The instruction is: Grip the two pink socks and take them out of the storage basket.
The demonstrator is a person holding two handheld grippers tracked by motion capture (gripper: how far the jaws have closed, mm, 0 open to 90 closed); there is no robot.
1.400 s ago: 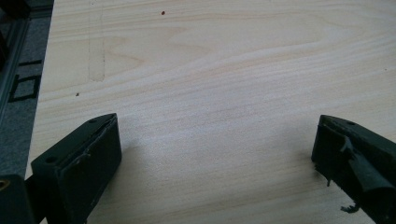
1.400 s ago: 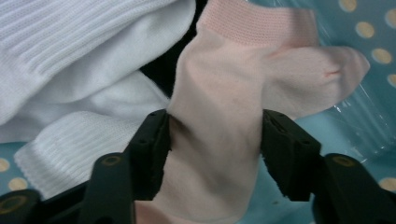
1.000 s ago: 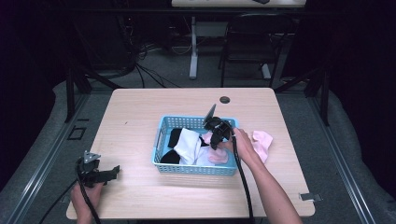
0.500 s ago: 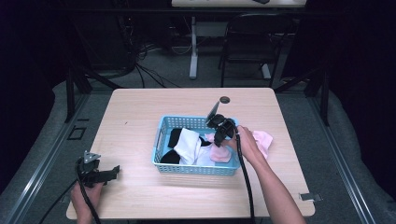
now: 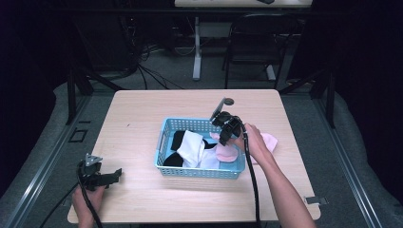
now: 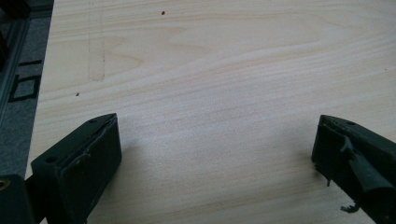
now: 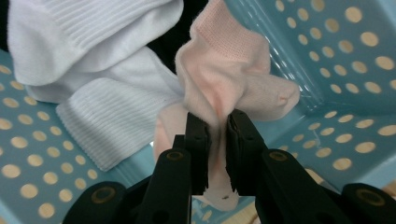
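The pink sock (image 7: pixel 219 88) sits bunched between the right gripper's (image 7: pixel 217 154) jaws, which have just been closing and now clamp its middle, with its cuff up ahead of them and its toe hanging below, over the basket's (image 5: pixel 164 142) right end. White socks (image 7: pixel 88 79) lie just beside it in the basket, and another pink sock (image 5: pixel 268 141) rests on the counter (image 5: pixel 142 109) by that hand. The left gripper (image 5: pixel 105 176) is well apart at the near left corner, jaws wide on nothing.

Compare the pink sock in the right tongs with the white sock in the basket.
The pink sock is pinched and bunched between the right tongs, lifted above the blue basket; the white sock lies loose and flat in it. The pink sock is smooth-knit, the white sock ribbed. Both are in the same basket area.
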